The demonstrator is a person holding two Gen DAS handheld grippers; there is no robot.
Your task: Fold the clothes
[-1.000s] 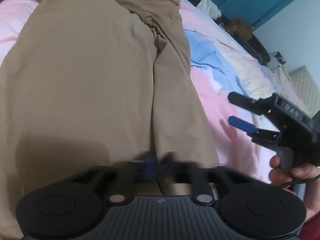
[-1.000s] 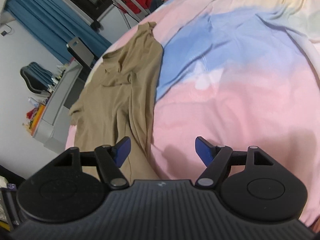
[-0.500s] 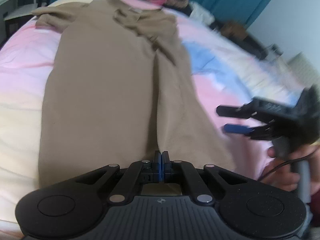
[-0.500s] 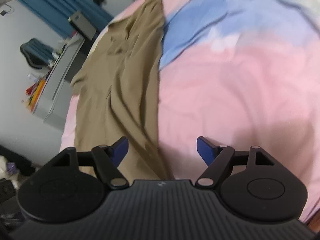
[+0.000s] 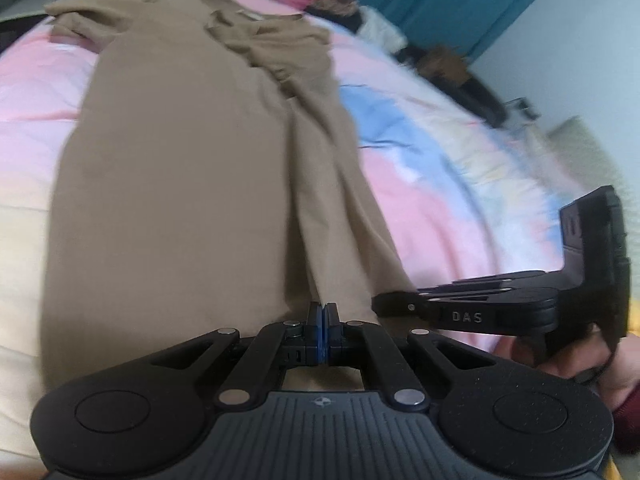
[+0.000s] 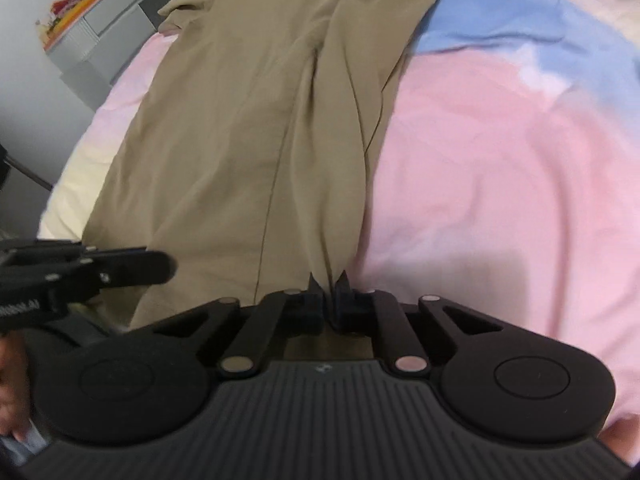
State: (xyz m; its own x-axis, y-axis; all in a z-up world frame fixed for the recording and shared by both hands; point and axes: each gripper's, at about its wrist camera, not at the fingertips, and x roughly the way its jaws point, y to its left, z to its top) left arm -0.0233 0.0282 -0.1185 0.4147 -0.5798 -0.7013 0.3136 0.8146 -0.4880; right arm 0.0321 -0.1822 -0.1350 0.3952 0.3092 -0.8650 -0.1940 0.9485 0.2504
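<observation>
With both the left hand-held gripper [image 5: 322,316] and right hand-held gripper [image 6: 330,296] clenched on the near hem of the tan shirt [image 5: 180,168] spread on the bed [image 6: 500,180], I should lift evenly, keeping the hem taut.

illumination is soft, diffuse and moderately dim in both views, with no glare. in the left wrist view, motion blur smears the curtain [image 5: 440,4] and clutter from 12 to 2 o'clock; the tan garment [image 5: 180,168] is soft, lacking weave detail. in the right wrist view, a faint shadow lies on the pink bedding [image 6: 500,208] at 4 o'clock. fisheye distortion bows both frames, and the corners vignette to black.
</observation>
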